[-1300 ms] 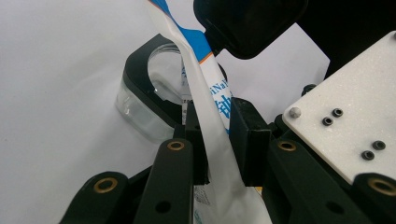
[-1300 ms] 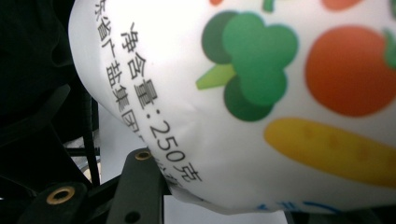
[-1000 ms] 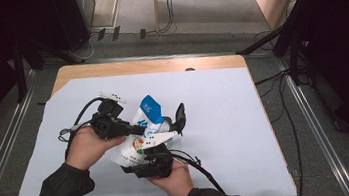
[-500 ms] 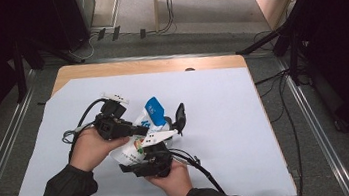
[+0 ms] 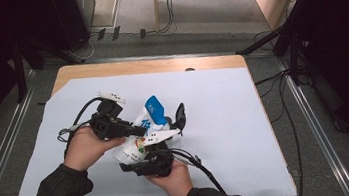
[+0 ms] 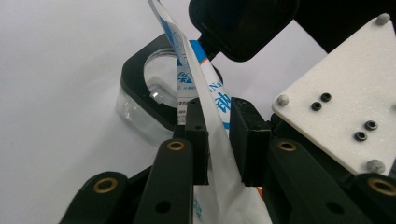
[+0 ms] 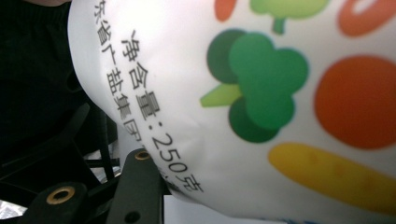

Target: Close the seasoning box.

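Note:
A white bag (image 5: 140,142) with a blue top and printed vegetables is held up over the table between both grippers. My left gripper (image 5: 136,131) reaches in from the left at the bag's blue upper part (image 6: 201,88). Its jaws have just been opening and now stand a little apart with the thin film between the pads (image 6: 196,140). My right gripper (image 5: 152,157) grips the bag's lower body (image 7: 261,93) from below. One finger (image 7: 137,182) presses into the bulging film and the other is hidden behind it.
A clear box with a black rim (image 6: 149,88) stands on the white sheet just beyond the bag. Its black flip lid (image 5: 181,116) stands upright. The right gripper's white three-cornered plate (image 6: 336,107) sits close on the right. The table's wooden far edge (image 5: 148,67) borders the sheet.
Both hands stay where they were. The bag's blue top has leaned slightly to the right.

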`<move>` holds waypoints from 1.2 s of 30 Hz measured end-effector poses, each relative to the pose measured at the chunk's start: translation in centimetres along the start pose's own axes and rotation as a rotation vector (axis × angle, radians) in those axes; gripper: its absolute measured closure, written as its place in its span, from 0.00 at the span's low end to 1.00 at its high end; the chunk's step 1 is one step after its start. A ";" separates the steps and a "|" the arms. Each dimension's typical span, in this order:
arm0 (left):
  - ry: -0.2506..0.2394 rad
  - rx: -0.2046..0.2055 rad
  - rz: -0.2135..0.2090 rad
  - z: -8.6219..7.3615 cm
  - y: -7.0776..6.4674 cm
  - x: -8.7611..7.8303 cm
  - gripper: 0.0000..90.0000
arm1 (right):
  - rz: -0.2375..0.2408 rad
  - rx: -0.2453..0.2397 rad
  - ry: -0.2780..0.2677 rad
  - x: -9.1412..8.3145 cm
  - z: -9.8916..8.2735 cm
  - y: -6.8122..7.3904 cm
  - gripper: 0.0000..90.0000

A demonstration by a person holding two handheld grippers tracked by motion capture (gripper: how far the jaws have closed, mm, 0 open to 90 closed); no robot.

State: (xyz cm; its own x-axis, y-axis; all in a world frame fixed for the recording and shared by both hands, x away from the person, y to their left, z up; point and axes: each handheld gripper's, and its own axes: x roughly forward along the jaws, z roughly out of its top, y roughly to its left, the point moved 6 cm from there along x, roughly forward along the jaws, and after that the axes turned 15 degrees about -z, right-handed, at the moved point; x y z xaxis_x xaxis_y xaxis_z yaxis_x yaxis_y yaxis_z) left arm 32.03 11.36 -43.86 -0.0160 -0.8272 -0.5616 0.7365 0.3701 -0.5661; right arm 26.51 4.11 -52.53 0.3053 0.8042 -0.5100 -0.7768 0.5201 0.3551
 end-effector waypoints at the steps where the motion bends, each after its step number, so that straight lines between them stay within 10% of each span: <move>1: 0.000 0.000 0.004 0.0 0.0 0.0 0.90 | 0.004 0.004 0.000 0.0 0.0 0.0 0.69; 12: -0.014 0.001 0.048 0.1 0.0 0.3 0.95 | -0.003 -0.015 0.014 0.3 0.2 0.3 0.66; 36: -0.049 0.005 0.004 0.1 -0.3 -0.3 0.90 | 0.052 0.028 -0.024 -0.1 0.7 0.5 0.71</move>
State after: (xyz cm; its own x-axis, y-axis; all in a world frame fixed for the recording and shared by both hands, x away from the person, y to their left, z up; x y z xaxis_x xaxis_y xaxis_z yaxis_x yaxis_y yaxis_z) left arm 31.94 11.48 -43.45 0.0195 -0.8455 -0.5336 0.7401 0.3710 -0.5609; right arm 26.50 4.52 -51.74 0.2784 0.8366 -0.4719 -0.7762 0.4853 0.4025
